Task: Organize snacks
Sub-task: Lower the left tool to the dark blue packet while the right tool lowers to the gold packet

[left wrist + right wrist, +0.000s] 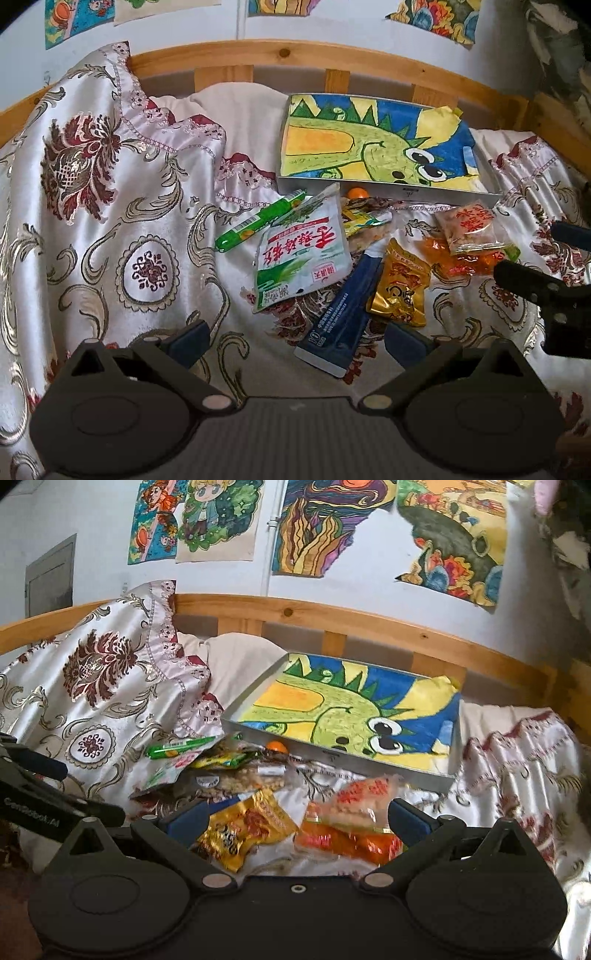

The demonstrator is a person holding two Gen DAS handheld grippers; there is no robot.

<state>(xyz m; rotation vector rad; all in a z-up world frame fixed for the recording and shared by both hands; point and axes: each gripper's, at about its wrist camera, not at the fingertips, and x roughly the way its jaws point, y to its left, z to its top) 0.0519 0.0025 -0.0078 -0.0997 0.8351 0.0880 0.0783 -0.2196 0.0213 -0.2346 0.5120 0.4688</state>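
Observation:
A pile of snacks lies on the patterned bedspread (110,229). In the left wrist view I see a green stick pack (258,221), a white and green pouch (303,251), a long dark blue packet (343,306), a gold packet (400,288) and an orange jelly pack (461,258) under a clear pack with red characters (472,229). My left gripper (297,343) is open just in front of the blue packet's near end. My right gripper (299,819) is open low over the gold packet (247,830) and the orange jelly pack (347,838), touching neither.
A flat grey box with a dinosaur drawing inside (376,147) (351,716) lies behind the pile. A small orange ball (356,192) rests against its front wall. A wooden bed rail (295,55) and a wall with drawings close the back. The bedspread is bunched up at left.

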